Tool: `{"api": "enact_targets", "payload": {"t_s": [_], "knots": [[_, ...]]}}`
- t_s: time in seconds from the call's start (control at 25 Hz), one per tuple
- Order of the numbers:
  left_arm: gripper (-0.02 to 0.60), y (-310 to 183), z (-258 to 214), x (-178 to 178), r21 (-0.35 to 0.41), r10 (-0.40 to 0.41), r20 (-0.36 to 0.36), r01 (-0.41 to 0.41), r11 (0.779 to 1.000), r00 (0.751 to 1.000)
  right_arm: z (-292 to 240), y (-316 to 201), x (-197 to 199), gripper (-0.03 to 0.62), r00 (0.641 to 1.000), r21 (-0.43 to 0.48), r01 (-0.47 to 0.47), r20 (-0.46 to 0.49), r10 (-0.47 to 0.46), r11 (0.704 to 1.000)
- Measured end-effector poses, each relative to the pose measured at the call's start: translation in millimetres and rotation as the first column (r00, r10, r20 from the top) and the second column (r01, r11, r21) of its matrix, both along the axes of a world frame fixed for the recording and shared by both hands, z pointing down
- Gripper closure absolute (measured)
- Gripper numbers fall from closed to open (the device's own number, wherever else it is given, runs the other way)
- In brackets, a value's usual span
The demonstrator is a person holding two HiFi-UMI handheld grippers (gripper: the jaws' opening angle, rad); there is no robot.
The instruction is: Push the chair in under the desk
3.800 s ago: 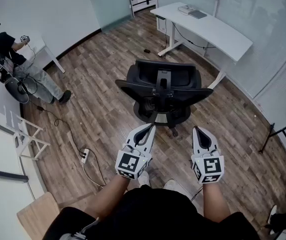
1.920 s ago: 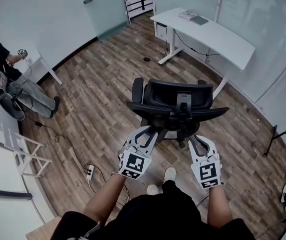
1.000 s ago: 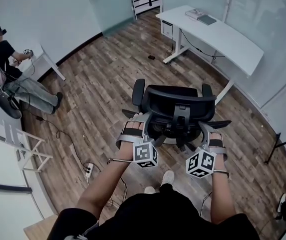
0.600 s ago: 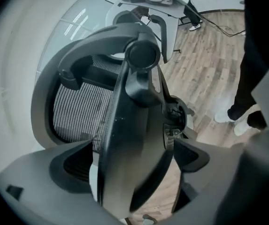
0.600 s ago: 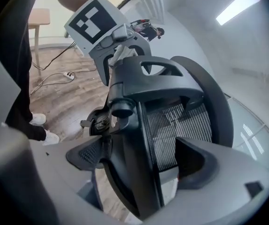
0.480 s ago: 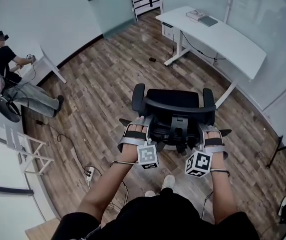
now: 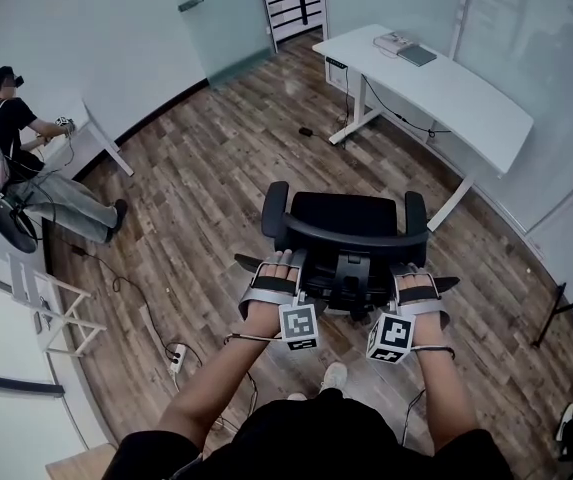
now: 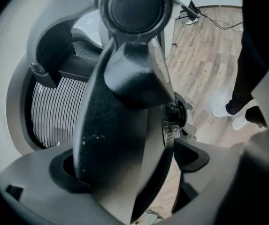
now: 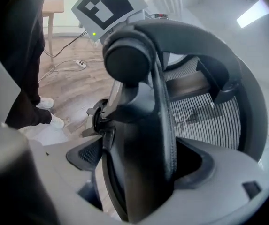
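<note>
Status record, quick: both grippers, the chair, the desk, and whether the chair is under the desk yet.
left gripper: shut on the chair, left edge of its backrest
right gripper: shut on the backrest's right edge
chair: upright, seat pointing away from the holder
desk: white, ahead and to the right, apart from the chair, wood floor between
task state: chair not yet under desk
other: a person by the far left wall

One black chair (image 7: 346, 213), two white desks (image 7: 446, 83) (image 7: 84, 140), two grippers (image 7: 284, 260) (image 7: 413, 270), one other person (image 7: 16, 128) at the wooden floor's (image 7: 216, 168) left edge, and one power strip (image 7: 176, 360) near its lower edge.
</note>
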State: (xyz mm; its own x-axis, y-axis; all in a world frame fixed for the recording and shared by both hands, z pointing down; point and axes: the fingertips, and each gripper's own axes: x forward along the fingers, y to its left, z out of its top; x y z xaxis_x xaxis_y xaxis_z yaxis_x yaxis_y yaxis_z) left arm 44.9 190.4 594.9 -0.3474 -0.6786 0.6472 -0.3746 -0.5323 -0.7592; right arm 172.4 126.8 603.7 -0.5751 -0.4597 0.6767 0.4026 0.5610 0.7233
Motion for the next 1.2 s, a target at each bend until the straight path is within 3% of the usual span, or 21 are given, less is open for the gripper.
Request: {"api": "enact_targets", "payload": {"t_s": [0.24, 0.36, 0.48, 0.64, 0.8, 1.2], "knots": [[0.052, -6.4, -1.1, 0.7, 0.024, 0.019, 0.004, -0.019, 1.000, 1.000, 5.4, -7.9, 5.4, 0.173, 0.996, 0.096, 0.035, -0.085, -0.026, 0.995], [0.052, -9.4, -7.1, 3.2, 0.067, 0.027, 0.014, -0.027, 0.997, 1.000, 1.6, -10.2, 4.8, 0.202, 0.998, 0.121, 0.031, -0.062, -0.024, 0.992], [0.052, -10.7, -9.0, 1.4, 0.089, 0.029, 0.030, -0.031, 0.996, 0.999, 1.6, -10.4, 3.2, 0.207, 0.999, 0.104, 0.018, -0.049, -0.013, 0.994], [0.052, -19.0, -9.0, -3.2, 0.097, 0.022, 0.019, -0.024, 0.995, 1.000, 1.1, -12.4, -2.5, 0.207, 0.999, 0.017, 0.022, -0.038, -0.022, 1.000], [0.052, -35.3, -10.0, -9.7, 0.094, 0.034, 0.025, -0.036, 0.995, 0.999, 13.2, -24.0, -1.8, 0.194, 0.995, 0.022, 0.028, -0.091, -0.026, 0.999], [0.052, -77.2, -7.1, -45.4, 0.087, 0.041, 0.032, -0.044, 0.995, 0.999, 11.5, -65.8, -36.6, 0.193, 0.997, 0.032, 0.016, -0.079, -0.014, 0.999]]}}
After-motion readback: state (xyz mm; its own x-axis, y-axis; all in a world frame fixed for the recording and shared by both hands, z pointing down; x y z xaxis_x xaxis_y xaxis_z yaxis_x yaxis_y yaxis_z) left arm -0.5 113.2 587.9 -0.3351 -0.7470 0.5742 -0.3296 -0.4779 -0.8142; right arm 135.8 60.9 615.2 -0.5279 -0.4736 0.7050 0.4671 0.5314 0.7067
